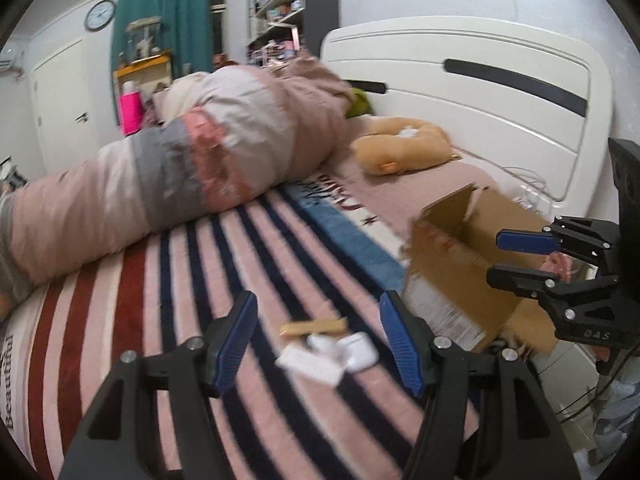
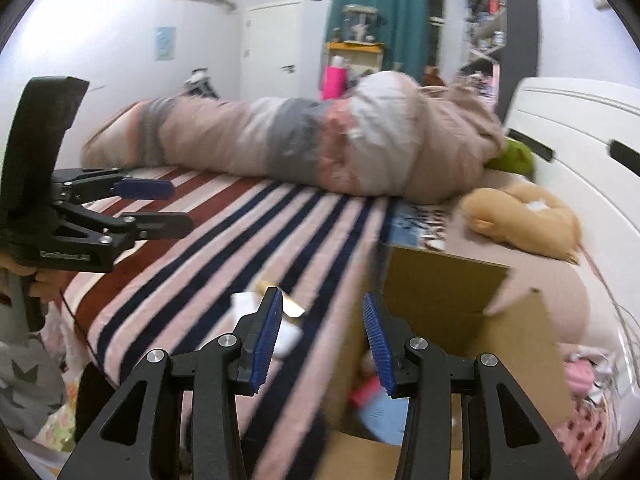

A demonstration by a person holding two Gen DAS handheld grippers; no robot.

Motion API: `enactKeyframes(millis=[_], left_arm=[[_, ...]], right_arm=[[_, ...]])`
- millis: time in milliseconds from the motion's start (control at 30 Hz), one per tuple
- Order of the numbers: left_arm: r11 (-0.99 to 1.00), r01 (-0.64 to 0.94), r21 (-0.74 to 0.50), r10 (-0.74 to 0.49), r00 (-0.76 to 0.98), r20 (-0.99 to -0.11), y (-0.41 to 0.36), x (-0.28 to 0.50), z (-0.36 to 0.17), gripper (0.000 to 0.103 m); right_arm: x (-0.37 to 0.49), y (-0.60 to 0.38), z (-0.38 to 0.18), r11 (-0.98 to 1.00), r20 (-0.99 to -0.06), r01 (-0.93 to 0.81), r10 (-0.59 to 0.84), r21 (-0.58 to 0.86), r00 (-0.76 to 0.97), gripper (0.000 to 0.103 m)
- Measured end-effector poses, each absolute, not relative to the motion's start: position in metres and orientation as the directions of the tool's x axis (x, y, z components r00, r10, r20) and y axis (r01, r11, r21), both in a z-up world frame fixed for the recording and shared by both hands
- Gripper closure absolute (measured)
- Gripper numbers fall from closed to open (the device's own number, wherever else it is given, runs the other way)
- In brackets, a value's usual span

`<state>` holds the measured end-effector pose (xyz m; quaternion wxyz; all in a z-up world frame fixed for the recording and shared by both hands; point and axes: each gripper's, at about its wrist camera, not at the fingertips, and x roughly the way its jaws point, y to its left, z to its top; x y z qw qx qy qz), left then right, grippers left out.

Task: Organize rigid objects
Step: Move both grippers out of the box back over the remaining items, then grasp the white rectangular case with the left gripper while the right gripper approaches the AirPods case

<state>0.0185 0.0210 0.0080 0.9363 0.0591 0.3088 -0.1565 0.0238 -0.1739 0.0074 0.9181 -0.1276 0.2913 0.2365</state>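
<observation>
On the striped blanket [image 1: 132, 320] lie a white earbud case [image 1: 358, 350], a flat white box [image 1: 310, 364] and a tan bar [image 1: 314, 326]. My left gripper [image 1: 318, 304] hovers just above them, open, with nothing between its blue pads. An open cardboard box [image 1: 452, 264] stands to their right. My right gripper [image 1: 494, 257] is open and empty over the box's near wall. In the right wrist view the right gripper [image 2: 320, 320] straddles the box [image 2: 444, 292] edge. Pink and blue items [image 2: 374, 400] lie inside the box. The left gripper [image 2: 182, 206] shows at the left.
A rolled pink and grey quilt [image 1: 192, 168] lies across the bed's far side. A tan plush toy [image 1: 400, 148] and a green thing [image 1: 360, 104] sit by the white headboard [image 1: 500, 112]. Cables [image 1: 528, 184] trail near the box. The bed edge runs along the front.
</observation>
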Motion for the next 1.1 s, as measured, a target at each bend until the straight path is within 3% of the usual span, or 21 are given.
enactKeyframes(millis=[300,367,467,600,733,1100], left_arm=[[0.967,0.25,-0.056,-0.223,0.715,-0.663,0.081,0.024,-0.052,0.042],[0.969,0.245,-0.04,-0.207,0.708,-0.675,0.081,0.027,-0.066,0.034],[0.961,0.273,-0.051,-0.231,0.682,-0.694,0.079,0.033,-0.086,0.029],[0.952,0.298,-0.074,-0.257,0.64,-0.724,0.074,0.051,-0.109,0.027],[0.928,0.364,-0.084,-0.301,0.596,-0.745,0.061,0.069,-0.131,0.023],[0.872,0.457,-0.176,-0.409,0.479,-0.777,0.033,0.113,-0.178,0.023]], right_arm=[[0.036,-0.093,-0.045,0.786,-0.716,-0.615,0.394,-0.063,0.577,0.065],[0.045,-0.082,-0.063,0.79,-0.754,-0.61,0.369,-0.054,0.544,0.065],[0.063,-0.078,-0.091,0.819,-0.793,-0.573,0.325,-0.037,0.516,0.055],[0.081,-0.089,-0.123,0.868,-0.826,-0.495,0.256,-0.032,0.502,0.054],[0.095,-0.101,-0.152,0.894,-0.848,-0.447,0.207,-0.039,0.487,0.054],[0.112,-0.105,-0.176,0.875,-0.825,-0.483,0.255,-0.025,0.504,0.048]])
